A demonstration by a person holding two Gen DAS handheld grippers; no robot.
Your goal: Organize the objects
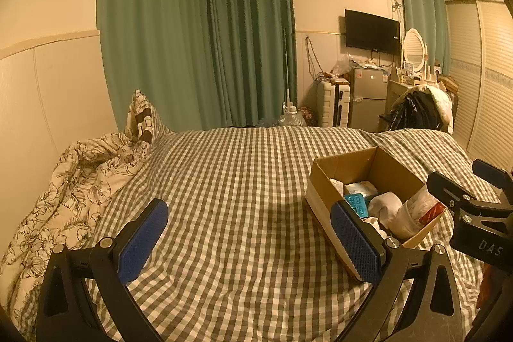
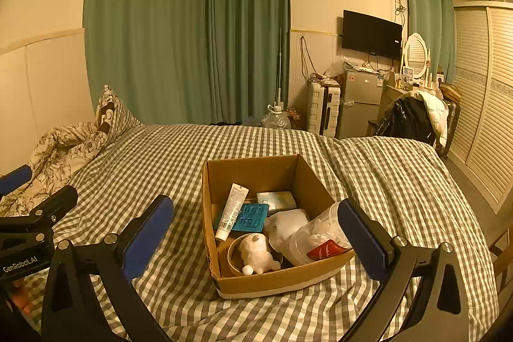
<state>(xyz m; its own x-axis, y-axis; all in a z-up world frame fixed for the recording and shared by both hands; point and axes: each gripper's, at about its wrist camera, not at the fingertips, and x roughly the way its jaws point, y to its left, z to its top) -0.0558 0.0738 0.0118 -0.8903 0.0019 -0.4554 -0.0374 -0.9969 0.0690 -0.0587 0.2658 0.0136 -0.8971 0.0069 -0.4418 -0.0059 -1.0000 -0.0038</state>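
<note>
A cardboard box (image 2: 256,172) stands on the checked bed (image 2: 166,156). In it lie a white tube (image 2: 231,210), a teal blister pack (image 2: 251,216), a small pale box (image 2: 276,200), a white plush toy (image 2: 256,252) in a round tin, a white wad and a clear plastic bag (image 2: 315,237). My right gripper (image 2: 256,242) is open and empty, held above the box's near side. My left gripper (image 1: 253,239) is open and empty over bare bedding, left of the box (image 1: 349,165). The right gripper also shows in the left wrist view (image 1: 471,204).
A floral duvet (image 1: 73,181) and pillow are bunched at the bed's left by the wall. Beyond the bed are green curtains, a water jug (image 2: 277,119), a suitcase, a small fridge (image 2: 360,101), a chair with clothes (image 2: 413,114) and a wardrobe on the right.
</note>
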